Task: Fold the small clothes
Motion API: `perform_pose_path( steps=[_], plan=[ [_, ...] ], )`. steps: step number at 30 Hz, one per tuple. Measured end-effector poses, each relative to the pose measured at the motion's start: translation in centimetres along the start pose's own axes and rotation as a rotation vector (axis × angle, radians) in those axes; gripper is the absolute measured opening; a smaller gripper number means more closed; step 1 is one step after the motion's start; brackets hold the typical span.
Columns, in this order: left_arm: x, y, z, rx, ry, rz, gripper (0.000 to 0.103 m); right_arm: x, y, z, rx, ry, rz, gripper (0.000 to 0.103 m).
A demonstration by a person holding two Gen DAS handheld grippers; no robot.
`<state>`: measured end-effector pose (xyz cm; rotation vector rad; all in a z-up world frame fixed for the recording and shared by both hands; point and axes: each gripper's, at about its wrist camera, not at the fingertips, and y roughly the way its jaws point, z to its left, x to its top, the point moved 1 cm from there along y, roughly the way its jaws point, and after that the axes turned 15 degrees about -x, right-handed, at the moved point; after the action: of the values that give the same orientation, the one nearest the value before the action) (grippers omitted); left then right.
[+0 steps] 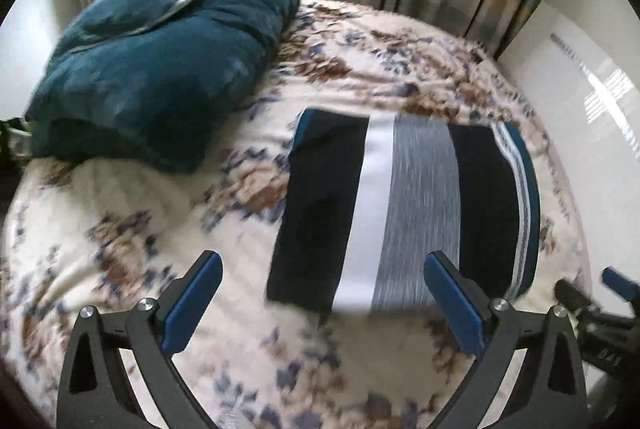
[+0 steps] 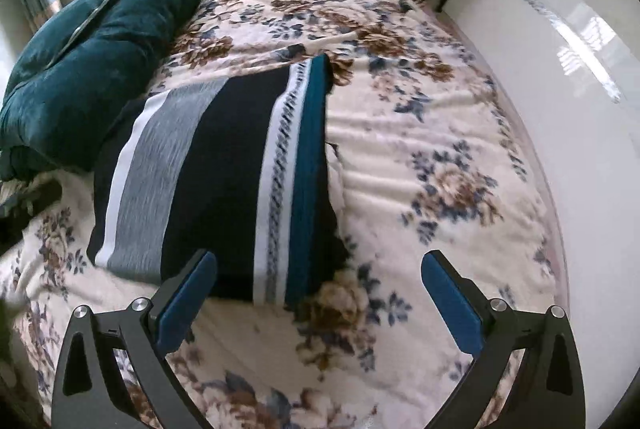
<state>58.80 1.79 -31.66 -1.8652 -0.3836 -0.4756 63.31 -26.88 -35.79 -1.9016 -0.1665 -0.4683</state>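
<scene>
Lying folded flat on the floral bed [image 2: 420, 133], beside the teal pillow [image 1: 160, 69]: striped garment [image 1: 404, 209]. Hovering above, spread wide and gripping nothing: left gripper [image 1: 322, 299], right gripper [image 2: 318, 299].

1. The bed [image 2: 420, 133] carries everything; a cream blanket with brown and blue flowers covers its top.
2. A folded garment [image 1: 404, 213] lies flat on the blanket, banded in navy, white, grey and teal; in the right wrist view [image 2: 224, 181] it sits at about 9 o'clock from the middle.
3. A teal pillow [image 1: 160, 65] rests on the blanket at 10 o'clock, its near edge just beside the garment's far left corner [image 2: 92, 69].
</scene>
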Motion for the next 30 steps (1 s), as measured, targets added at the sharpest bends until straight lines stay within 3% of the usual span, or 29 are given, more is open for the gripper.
perform_pose_path(
  steps=[6,17,24,30],
  plan=[
    [-2.8,-7.6,-3.8,0.032,0.044,-0.039,0.103,-3.1,-7.8,-2.5,-0.023,0.014,-0.063,0.103],
    [-6.9,-24.9,-10.7,0.027,0.109,-0.155,0.103,-8.9,-26.5,-10.1,-0.064,0.090,-0.236,0.103],
    [-9.0,-32.6,-13.0,0.023,0.121,-0.224,0.103,-12.3,-36.5,-13.4,-0.042,0.110,-0.345,0.103],
    [-10.9,-37.6,-14.2,0.034,0.134,-0.279,0.103,-14.7,-42.6,-15.3,-0.029,0.120,-0.421,0.103]
  ],
)
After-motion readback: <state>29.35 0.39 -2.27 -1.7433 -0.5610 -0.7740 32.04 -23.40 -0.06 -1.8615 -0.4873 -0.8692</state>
